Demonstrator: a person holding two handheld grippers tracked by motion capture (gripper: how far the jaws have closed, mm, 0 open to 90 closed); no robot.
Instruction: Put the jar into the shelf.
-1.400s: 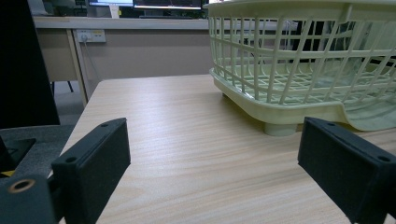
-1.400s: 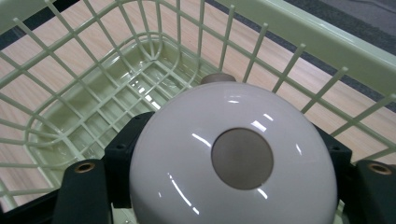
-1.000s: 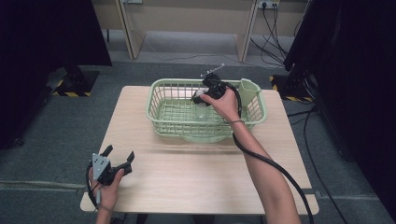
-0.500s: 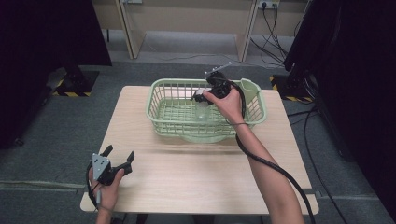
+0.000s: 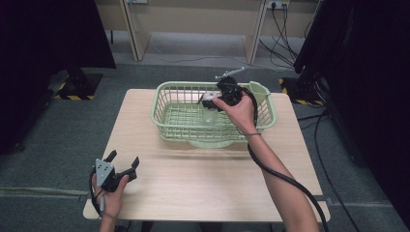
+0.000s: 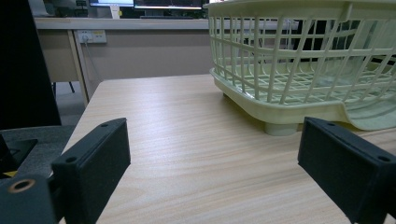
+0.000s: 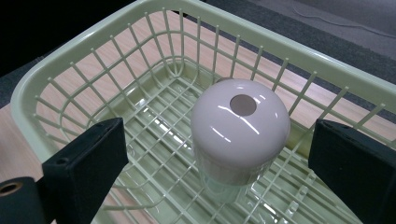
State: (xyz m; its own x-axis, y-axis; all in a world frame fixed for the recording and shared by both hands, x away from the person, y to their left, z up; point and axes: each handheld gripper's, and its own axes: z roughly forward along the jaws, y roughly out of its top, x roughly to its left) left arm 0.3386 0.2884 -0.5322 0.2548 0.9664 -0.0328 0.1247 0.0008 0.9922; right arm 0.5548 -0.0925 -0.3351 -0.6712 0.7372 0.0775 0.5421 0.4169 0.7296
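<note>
The pale green basket sat toward the far side of the wooden surface, a little right of centre, its slatted walls open enough to see the wood through them. Inside it stood a small jar with a rounded white cap, upright on the basket's grid floor, a grey round mark on top of the cap; the body under the cap looked clear, though I could not make out much of it. The right gripper was held over the basket from the person's right hand, which reached across the near rim with its cable trailing back along the forearm. In the right gripper view its two black fingers stood wide apart, one on each side of the capped jar, with open space between each pad and the cap; they were touching nothing and held nothing. The jar stood between them, near the middle of the basket's floor. The left gripper was well apart from all this, down at the near left corner of the surface, held low in the person's left hand with its grey three-cornered plate facing up. Its fingers were spread wide too, empty, pointing across bare wood toward the basket's near corner and its foot.
</note>
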